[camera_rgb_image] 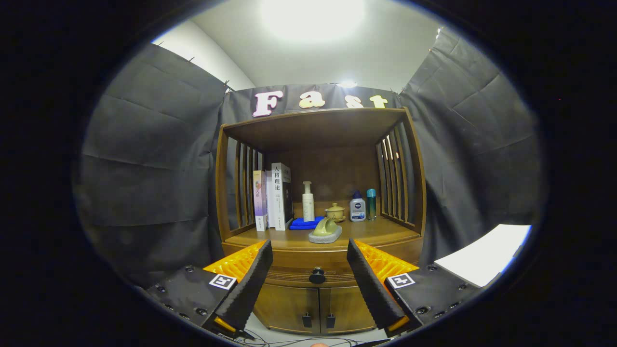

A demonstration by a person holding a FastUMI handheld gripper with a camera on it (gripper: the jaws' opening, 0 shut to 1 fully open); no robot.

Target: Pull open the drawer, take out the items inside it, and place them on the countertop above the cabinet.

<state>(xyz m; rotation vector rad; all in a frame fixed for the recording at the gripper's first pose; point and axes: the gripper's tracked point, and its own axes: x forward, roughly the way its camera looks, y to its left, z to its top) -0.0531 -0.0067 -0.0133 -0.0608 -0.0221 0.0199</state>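
Observation:
A wooden cabinet (318, 260) stands ahead of me against the booth wall. Its drawer (294, 278) is closed, with a round dark knob (317, 275) on its front. My gripper (309, 284) is open, and the knob sits between the two fingers, further off than their tips. The countertop (376, 231) above the drawer carries several things: upright books (272, 197), a white pump bottle (308, 202), a folded blue cloth (304, 223), a small yellowish lidded pot (334, 211), a grey tray with a yellowish piece (325, 232), a white-and-blue bottle (357, 207) and a teal bottle (371, 204).
Below the drawer are two cabinet doors (315, 301) with small dark handles. Slatted sides (395, 178) and a top board close in the shelf space. A white surface (487, 255) lies to the right. Cables trail on the floor near the fingers.

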